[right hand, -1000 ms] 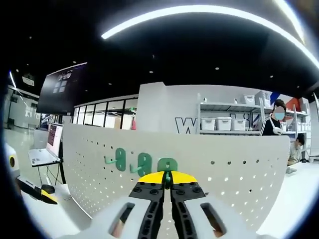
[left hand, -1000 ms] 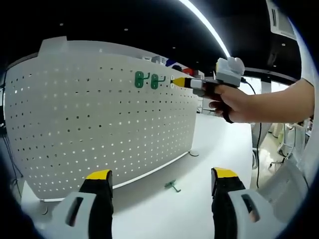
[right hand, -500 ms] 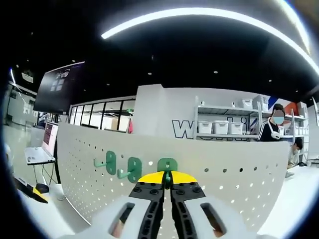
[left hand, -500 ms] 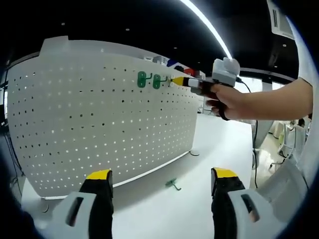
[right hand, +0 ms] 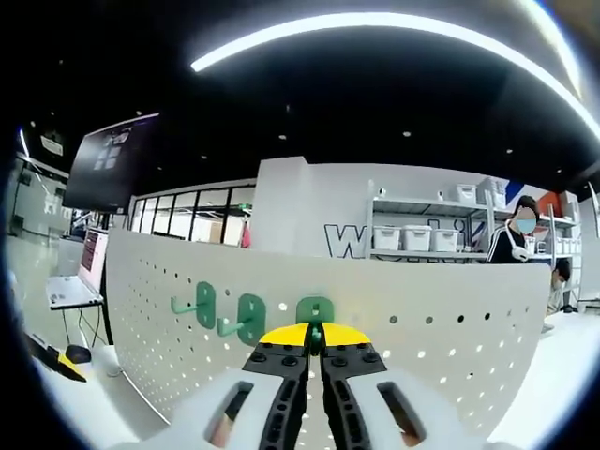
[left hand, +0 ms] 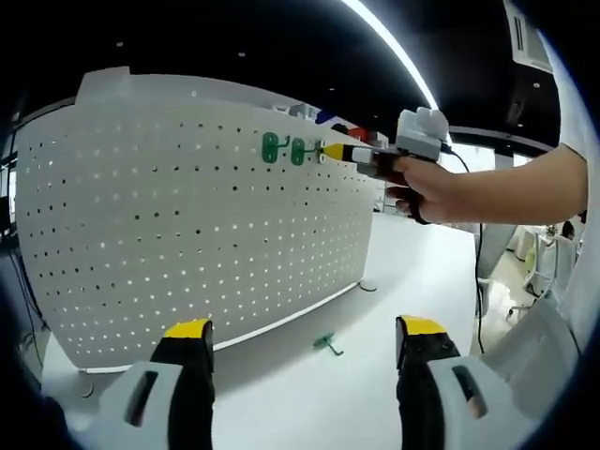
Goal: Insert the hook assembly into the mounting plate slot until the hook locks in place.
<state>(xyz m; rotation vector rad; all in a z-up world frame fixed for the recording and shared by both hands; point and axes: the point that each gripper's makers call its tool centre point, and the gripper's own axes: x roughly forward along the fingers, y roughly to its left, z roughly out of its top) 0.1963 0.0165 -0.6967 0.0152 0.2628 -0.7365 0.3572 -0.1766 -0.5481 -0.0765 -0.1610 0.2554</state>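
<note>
We take the white perforated metal mounting plate (left hand: 187, 216) as our landmark. Over the last second the right claw (right hand: 314, 330) has crept closer to its upper edge; its jaws are pinched nearly together on a green plastic hook (right hand: 315, 312), now pressed against the plate just beside 2 green hooks already hanging there (left hand: 283, 150). We judge insertion is underway, locking unconfirmed. The left claw (left hand: 305, 337) hangs wide open and empty over the white tabletop (left hand: 412, 272), where a spare green hook (left hand: 325, 343) lies near the plate's foot.
</note>
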